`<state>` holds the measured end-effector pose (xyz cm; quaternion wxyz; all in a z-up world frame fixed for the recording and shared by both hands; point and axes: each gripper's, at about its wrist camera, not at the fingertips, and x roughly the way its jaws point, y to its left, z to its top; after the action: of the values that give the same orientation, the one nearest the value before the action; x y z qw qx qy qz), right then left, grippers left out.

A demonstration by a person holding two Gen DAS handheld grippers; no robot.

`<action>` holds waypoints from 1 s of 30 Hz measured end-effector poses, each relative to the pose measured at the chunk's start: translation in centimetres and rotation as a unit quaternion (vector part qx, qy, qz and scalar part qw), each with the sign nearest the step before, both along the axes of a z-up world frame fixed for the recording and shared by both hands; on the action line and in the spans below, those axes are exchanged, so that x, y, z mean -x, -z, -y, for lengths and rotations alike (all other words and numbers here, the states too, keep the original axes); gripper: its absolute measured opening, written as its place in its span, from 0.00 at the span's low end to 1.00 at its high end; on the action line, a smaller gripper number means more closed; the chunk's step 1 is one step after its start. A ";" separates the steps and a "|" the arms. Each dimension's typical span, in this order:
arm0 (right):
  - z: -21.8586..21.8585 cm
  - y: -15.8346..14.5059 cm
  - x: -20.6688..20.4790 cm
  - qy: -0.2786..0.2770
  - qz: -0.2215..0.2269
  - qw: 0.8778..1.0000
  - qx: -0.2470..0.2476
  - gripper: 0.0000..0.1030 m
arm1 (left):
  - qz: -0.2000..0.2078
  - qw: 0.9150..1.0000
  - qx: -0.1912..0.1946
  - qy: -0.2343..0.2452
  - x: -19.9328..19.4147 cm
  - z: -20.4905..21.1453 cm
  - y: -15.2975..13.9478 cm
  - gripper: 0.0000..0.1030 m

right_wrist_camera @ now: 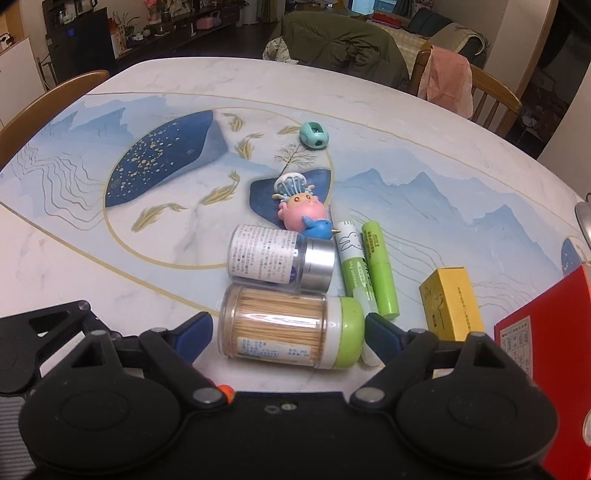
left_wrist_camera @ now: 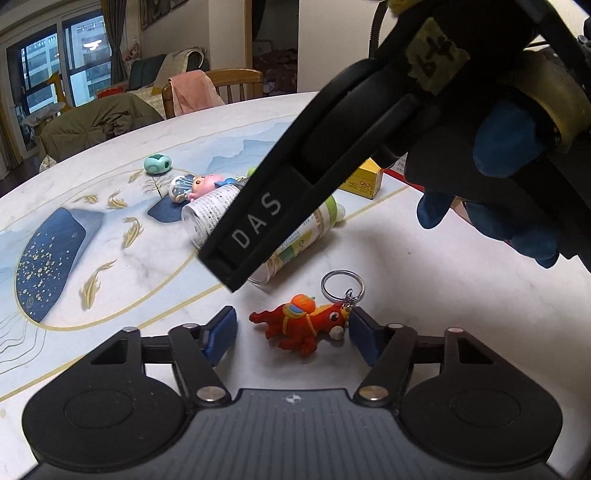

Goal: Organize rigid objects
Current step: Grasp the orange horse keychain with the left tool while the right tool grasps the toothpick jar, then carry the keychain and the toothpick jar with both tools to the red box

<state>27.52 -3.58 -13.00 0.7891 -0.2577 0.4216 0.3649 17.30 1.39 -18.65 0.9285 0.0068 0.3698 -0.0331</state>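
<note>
A lived-in home, a dining and living room in one. The bench (right_wrist_camera: 155,85) is a painted marble dining table ringed by wooden chairs (right_wrist_camera: 491,92), one draped with a pink cloth (right_wrist_camera: 448,79). Farther off stand a sofa (left_wrist_camera: 147,70), curtained balcony doors (left_wrist_camera: 59,70) and a cluttered sideboard (right_wrist_camera: 177,26).

Left gripper (left_wrist_camera: 292,328) and right gripper (right_wrist_camera: 289,334): black linkage frames, silver pivot screws, blue finger pads. Right unit's arm bears white "DAS" lettering. Hand (left_wrist_camera: 491,177) behind it wears blue-and-black glove.
</note>
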 end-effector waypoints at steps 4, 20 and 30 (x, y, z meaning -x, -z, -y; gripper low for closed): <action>0.2 -0.1 0.0 0.000 0.002 1.000 0.002 0.80 | -0.001 1.000 -0.001 0.003 0.0 0.1 -0.1 0.56; 4.1 -3.6 1.0 0.051 -0.015 0.997 -0.047 0.79 | -0.014 0.999 0.034 -0.027 0.6 -1.0 -1.1 0.55; 8.5 -7.4 2.5 0.074 -0.016 0.993 -0.089 0.79 | -0.003 0.997 0.063 -0.051 1.6 -1.6 -3.6 0.55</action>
<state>25.06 -12.08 -5.63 0.8271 -0.1488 0.4178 0.3453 15.74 2.95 -15.03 0.9264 -0.0708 0.3696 -0.0089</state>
